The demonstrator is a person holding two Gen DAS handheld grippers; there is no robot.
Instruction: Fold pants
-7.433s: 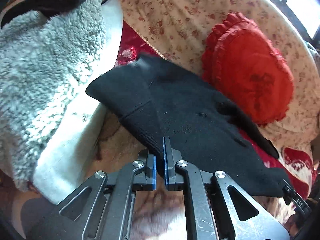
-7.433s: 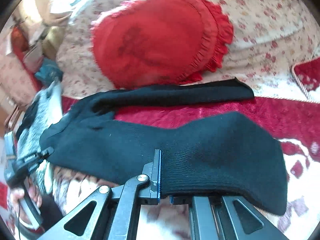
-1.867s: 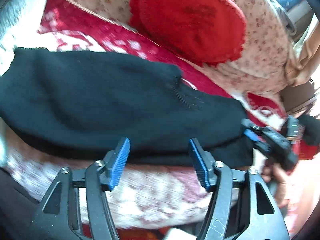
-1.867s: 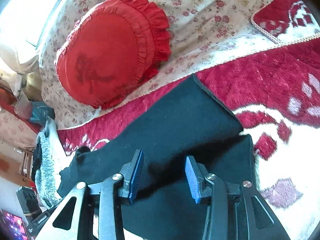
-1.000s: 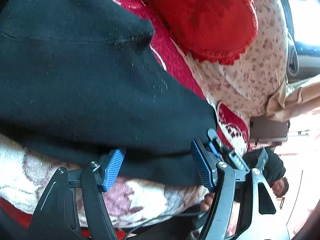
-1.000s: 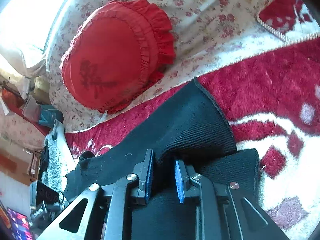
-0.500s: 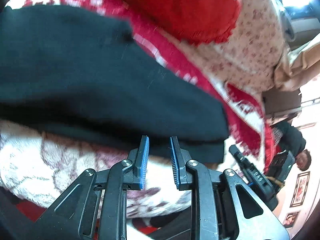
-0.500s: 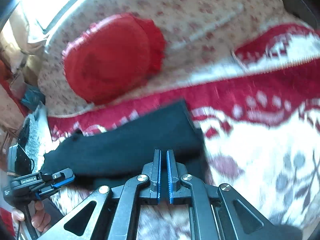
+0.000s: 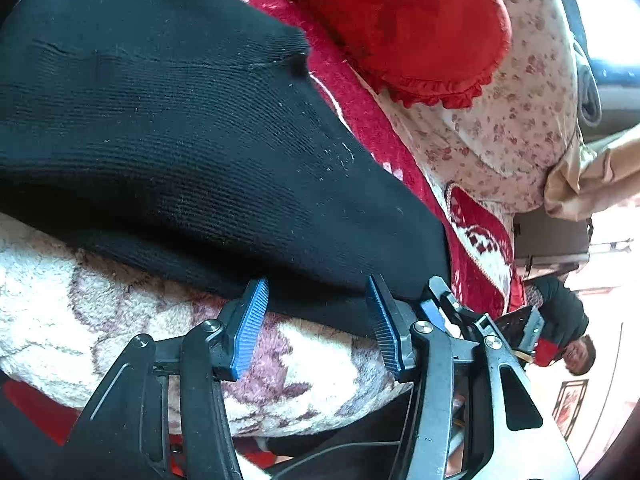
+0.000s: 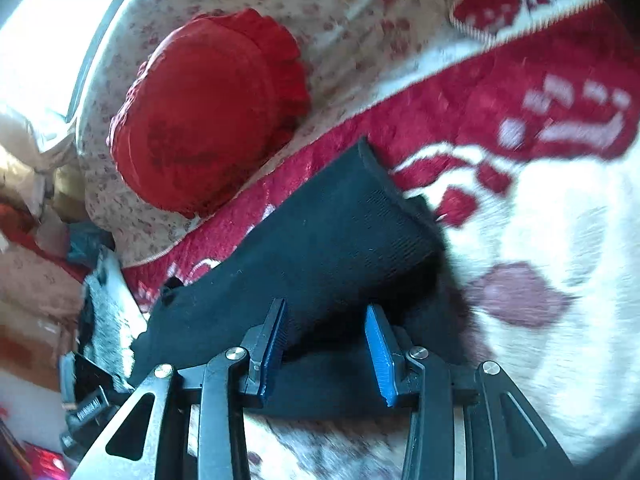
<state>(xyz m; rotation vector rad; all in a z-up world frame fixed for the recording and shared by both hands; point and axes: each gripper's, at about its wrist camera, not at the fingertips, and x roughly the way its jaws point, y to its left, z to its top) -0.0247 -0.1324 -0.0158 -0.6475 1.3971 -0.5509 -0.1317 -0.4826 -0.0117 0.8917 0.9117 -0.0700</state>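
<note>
The black knit pants (image 9: 192, 152) lie folded lengthwise, one leg on the other, on the red and white patterned blanket (image 9: 100, 320). My left gripper (image 9: 316, 320) is open, its blue fingers astride the near edge of the pants. In the right wrist view the pants (image 10: 328, 248) run from lower left up to their cuff end. My right gripper (image 10: 326, 344) is open, its fingers just over the pants' near edge. Neither holds cloth. The right gripper also shows in the left wrist view (image 9: 460, 312), at the pants' end.
A red ruffled cushion (image 9: 400, 20) lies behind the pants against floral upholstery (image 9: 520, 100); it also shows in the right wrist view (image 10: 208, 108). A grey fleece garment (image 10: 104, 320) sits at the left. A person (image 9: 568, 340) is in the background.
Both grippers were nearly shut half a second ago and have opened. Both have moved in close to the pants' near edge.
</note>
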